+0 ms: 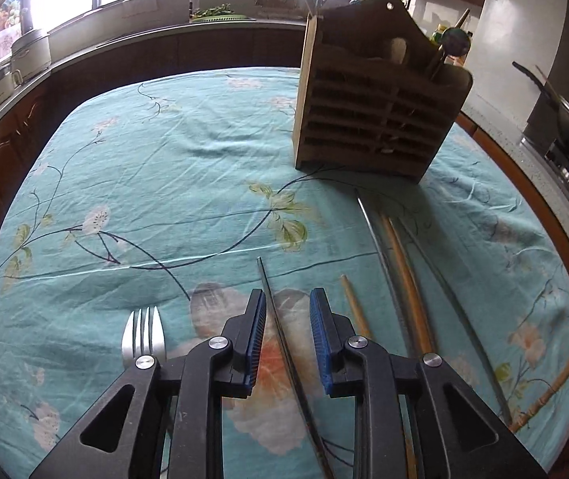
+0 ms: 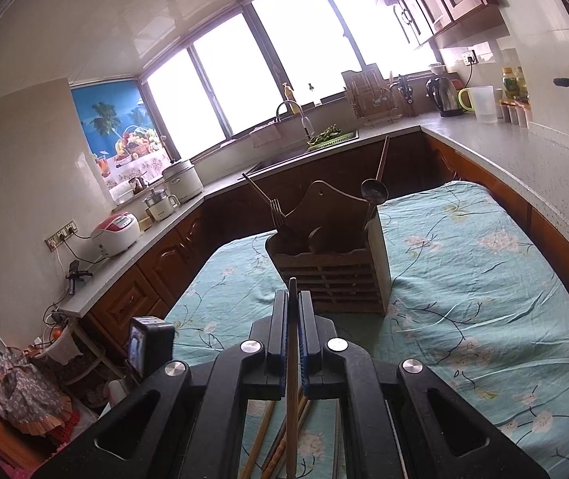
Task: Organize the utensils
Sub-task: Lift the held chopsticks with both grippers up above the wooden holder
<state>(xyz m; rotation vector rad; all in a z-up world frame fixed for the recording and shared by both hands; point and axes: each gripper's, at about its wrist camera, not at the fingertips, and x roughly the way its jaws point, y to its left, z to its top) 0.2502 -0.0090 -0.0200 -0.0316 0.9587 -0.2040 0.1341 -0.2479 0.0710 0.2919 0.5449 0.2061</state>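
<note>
A wooden slatted utensil holder [image 1: 376, 115] stands on the teal floral tablecloth [image 1: 156, 183]; it also shows in the right wrist view [image 2: 332, 267], holding a fork [image 2: 278, 211] and a ladle [image 2: 374, 191]. My left gripper [image 1: 287, 307] is open, low over the cloth, its jaws either side of a thin dark metal stick [image 1: 280, 327]. A fork [image 1: 143, 333] lies left of it. Several chopsticks [image 1: 404, 275] lie to the right. My right gripper [image 2: 293, 311] is shut on a wooden chopstick [image 2: 292, 379], held above the cloth in front of the holder.
Kitchen counters wrap around the table, with a sink [image 2: 296, 147], rice cookers [image 2: 118, 233], a kettle [image 2: 444, 97] and a pan [image 1: 564, 119]. More chopsticks [image 2: 268, 439] lie under the right gripper. A bamboo-handled utensil [image 1: 556, 383] lies at the right table edge.
</note>
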